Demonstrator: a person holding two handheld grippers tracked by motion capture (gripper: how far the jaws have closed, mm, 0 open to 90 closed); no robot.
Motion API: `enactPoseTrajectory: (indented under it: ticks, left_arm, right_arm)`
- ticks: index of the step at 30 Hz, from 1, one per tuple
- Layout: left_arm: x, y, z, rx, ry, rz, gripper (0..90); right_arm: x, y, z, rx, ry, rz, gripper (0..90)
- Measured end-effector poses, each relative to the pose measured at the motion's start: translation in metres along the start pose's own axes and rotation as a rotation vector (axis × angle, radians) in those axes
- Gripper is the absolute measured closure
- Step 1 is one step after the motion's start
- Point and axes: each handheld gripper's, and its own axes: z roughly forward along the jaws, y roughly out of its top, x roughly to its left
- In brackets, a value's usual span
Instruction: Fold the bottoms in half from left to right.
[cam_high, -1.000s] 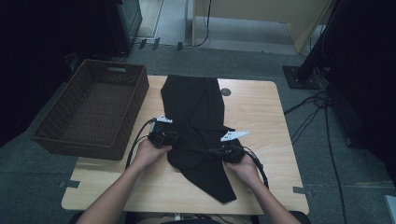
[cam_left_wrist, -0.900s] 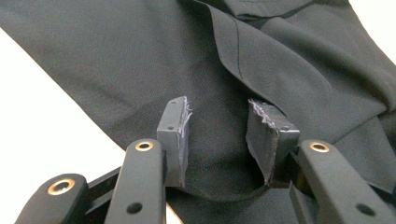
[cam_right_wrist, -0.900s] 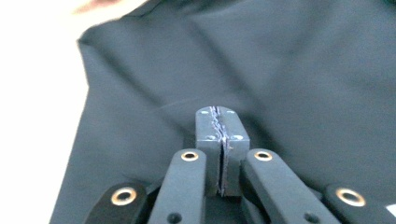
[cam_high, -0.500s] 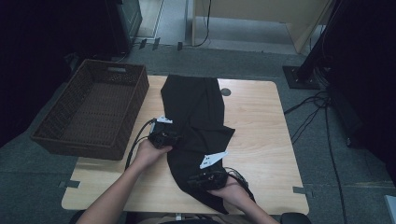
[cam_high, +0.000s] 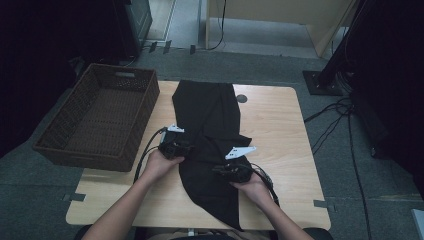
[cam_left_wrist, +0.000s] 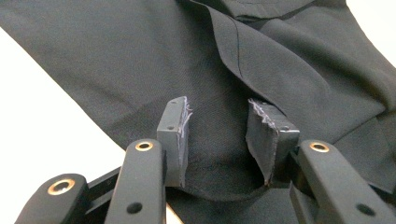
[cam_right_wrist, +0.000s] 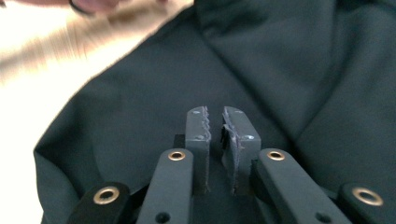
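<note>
Standing on grey floor (cam_high: 350, 200), wooden table (cam_high: 280, 120) bears wicker basket (cam_high: 107, 117).

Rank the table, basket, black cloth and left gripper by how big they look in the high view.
1. table
2. basket
3. black cloth, close to the basket, so that order is unsure
4. left gripper

Black garment (cam_high: 210, 130): in my left gripper view its edges run off the top, right and bottom of the picture
My right gripper (cam_right_wrist: 215, 122): whether cloth sits in the narrow slit between the pads, I cannot tell
Table (cam_right_wrist: 56, 42): smeared by blur in my right gripper view
Basket (cam_high: 100, 112): its far left corner is lost in shadow
</note>
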Motion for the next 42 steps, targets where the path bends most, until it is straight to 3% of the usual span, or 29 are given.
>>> enactPoseTrajectory:
  ticks: [3, 9, 14, 16, 18, 21, 28, 33, 35, 37, 40, 42]
  left_arm:
    - [0.0, 0.0, 0.0, -0.001, 0.0, -0.001, 59.4]
    - [-0.001, 0.0, 0.0, 0.0, 0.009, 0.004, 59.4]
    - [-0.001, 0.0, 0.0, 0.001, 0.008, 0.003, 59.3]
    - [-0.001, 0.0, 0.0, 0.001, 0.007, 0.002, 59.3]
    - [-0.001, 0.0, 0.0, 0.002, 0.004, 0.005, 59.3]
    - [-0.001, -0.001, 0.0, 0.0, 0.002, 0.004, 59.3]
    - [-0.002, -0.002, -0.001, 0.002, -0.008, 0.001, 59.3]
    - [-0.002, -0.002, -0.001, 0.0, -0.011, -0.003, 59.3]
    - [-0.001, -0.003, -0.002, 0.001, -0.014, -0.002, 59.3]
    - [-0.001, -0.003, -0.001, -0.001, -0.015, -0.004, 59.3]
    - [-0.001, -0.003, -0.001, -0.002, -0.016, -0.005, 59.3]
    - [-0.001, -0.003, -0.001, -0.003, -0.017, -0.007, 59.3]
  right_arm:
    - [0.014, -0.007, 0.006, 0.018, 0.029, -0.042, 77.5]
    - [0.051, -0.019, 0.016, -0.01, 0.124, -0.093, 64.3]
    - [0.084, -0.02, 0.029, 0.013, 0.22, -0.118, 60.8]
    - [0.092, -0.016, 0.034, 0.031, 0.255, -0.115, 61.0]
    - [0.09, -0.008, 0.033, 0.016, 0.257, -0.107, 60.8]
    - [0.065, 0.007, 0.021, -0.059, 0.162, -0.086, 60.7]
    - [-0.025, 0.028, 0.0, -0.149, -0.095, 0.023, 55.3]
    - [-0.075, 0.042, -0.006, -0.18, -0.205, 0.073, 41.3]
    - [-0.09, 0.045, -0.003, -0.149, -0.252, 0.086, 33.5]
    - [-0.098, 0.046, 0.001, -0.108, -0.314, 0.087, 31.2]
    - [-0.105, 0.046, 0.01, -0.051, -0.328, 0.083, 30.1]
    - [-0.106, 0.045, 0.015, -0.049, -0.338, 0.069, 33.3]
